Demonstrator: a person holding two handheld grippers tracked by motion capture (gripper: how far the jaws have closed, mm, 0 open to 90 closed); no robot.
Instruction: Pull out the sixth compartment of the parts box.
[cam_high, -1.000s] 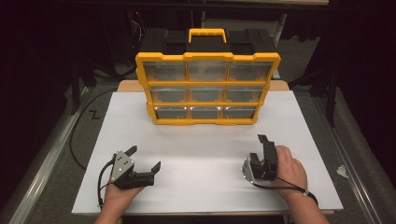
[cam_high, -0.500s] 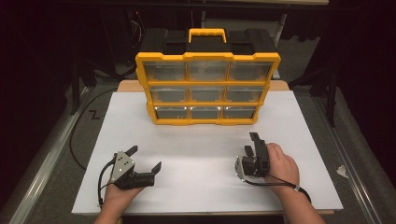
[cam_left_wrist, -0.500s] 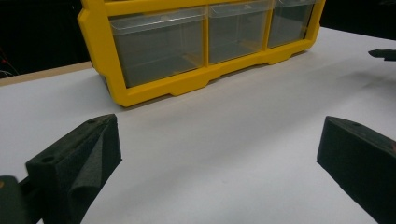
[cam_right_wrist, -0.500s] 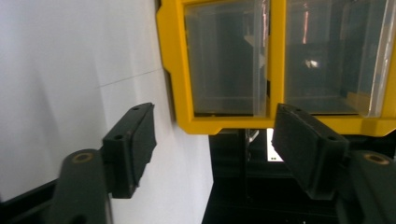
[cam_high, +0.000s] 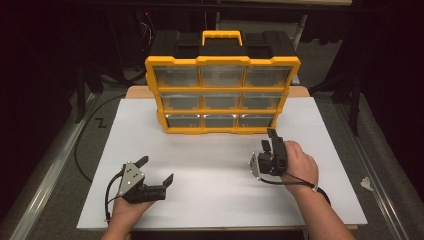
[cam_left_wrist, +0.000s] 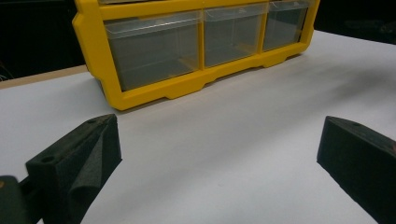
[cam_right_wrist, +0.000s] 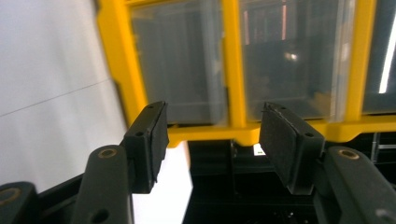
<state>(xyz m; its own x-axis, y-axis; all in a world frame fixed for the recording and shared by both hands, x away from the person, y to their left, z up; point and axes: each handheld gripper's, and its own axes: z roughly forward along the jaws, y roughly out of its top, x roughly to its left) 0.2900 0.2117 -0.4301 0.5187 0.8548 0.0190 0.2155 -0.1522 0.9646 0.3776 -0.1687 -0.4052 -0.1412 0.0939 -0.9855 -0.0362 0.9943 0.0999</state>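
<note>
A yellow and black organiser cabinet (cam_high: 222, 95) with three rows of clear drawers stands upright at the back of the white table (cam_high: 210, 205). My left gripper (cam_high: 156, 169) rests near the front left, jaws spread wide with nothing between them; in its own view, the left gripper (cam_left_wrist: 217, 135) faces the bottom drawer row (cam_left_wrist: 187, 46). My right gripper (cam_high: 268, 140) is held just in front of the cabinet's lower right corner, turned on its side. Its jaws have just been closing and stand partly open on nothing. The right gripper (cam_right_wrist: 215, 114) looks straight at the cabinet's yellow frame (cam_right_wrist: 233, 70).
A black cable (cam_high: 82, 150) loops over the floor left of the table. A small white scrap (cam_high: 366, 184) lies on the floor to the right. A metal rail (cam_high: 45, 175) runs along the table's left side.
My right hand has lifted and moved forward and left towards the cabinet, and its jaws have narrowed. The left gripper has stayed put.
</note>
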